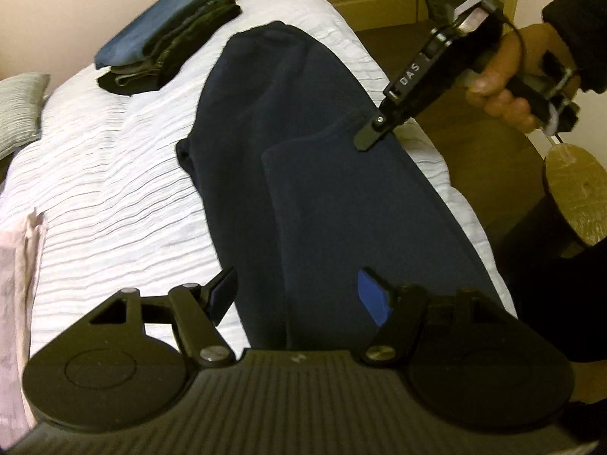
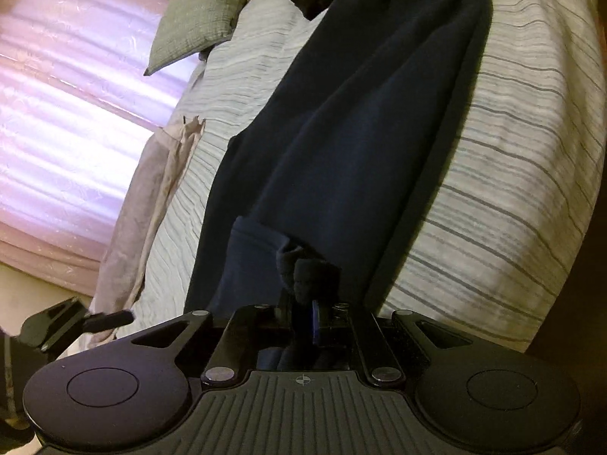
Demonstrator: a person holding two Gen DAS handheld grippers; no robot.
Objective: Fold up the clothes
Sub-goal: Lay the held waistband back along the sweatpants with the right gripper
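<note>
Right hand-held gripper (image 2: 303,303) pinches navy sweatpants (image 2: 360,132) (on bed (image 2: 512,189)); left hand-held gripper (image 1: 299,299) spread wide.

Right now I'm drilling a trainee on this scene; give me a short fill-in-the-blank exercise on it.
1. The right tool is ____ on the navy trousers.
2. The left tool is ____.
3. The folded stack lies on the ____.

Missing words: shut; open; bed
</note>
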